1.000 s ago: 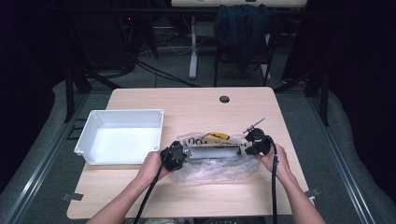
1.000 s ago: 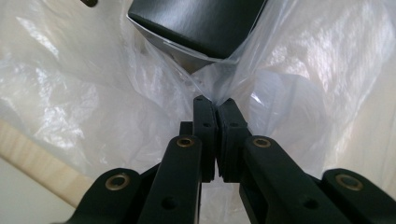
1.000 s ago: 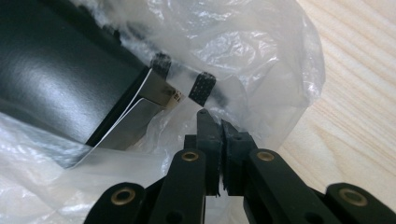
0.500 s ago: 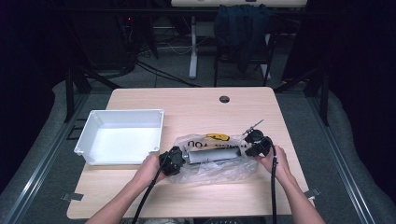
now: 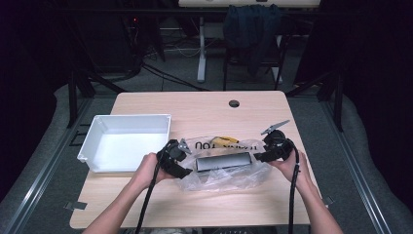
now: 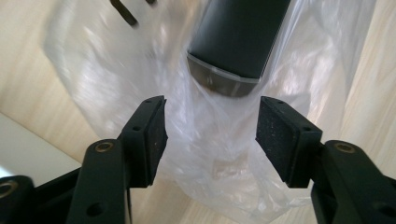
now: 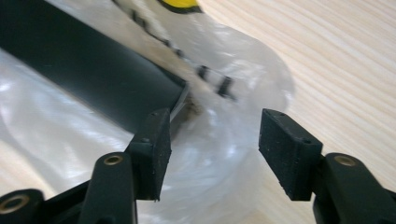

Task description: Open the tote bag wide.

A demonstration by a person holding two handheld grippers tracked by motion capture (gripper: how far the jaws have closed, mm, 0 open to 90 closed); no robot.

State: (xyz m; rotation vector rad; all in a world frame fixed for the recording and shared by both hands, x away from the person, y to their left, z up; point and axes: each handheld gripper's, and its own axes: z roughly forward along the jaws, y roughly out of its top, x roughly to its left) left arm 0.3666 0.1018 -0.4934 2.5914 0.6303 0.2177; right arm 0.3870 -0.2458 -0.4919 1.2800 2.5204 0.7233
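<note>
Both the left hand-held gripper (image 5: 187, 168) and right hand-held gripper (image 5: 258, 157) have just opened, releasing the clear plastic bag (image 5: 219, 176), and lifted slightly

Wooden table (image 5: 204, 105) — white bin (image 5: 127, 142), clear plastic bag (image 5: 221, 175)

Can't read full black lettering on clear plastic bag (image 5: 221, 170); folds hide it. Dark flat box (image 6: 240, 39) cut off by top edge in left gripper view, blurred. Yellow item (image 7: 180, 3) cropped at top edge in right gripper view; can't identify it.
</note>
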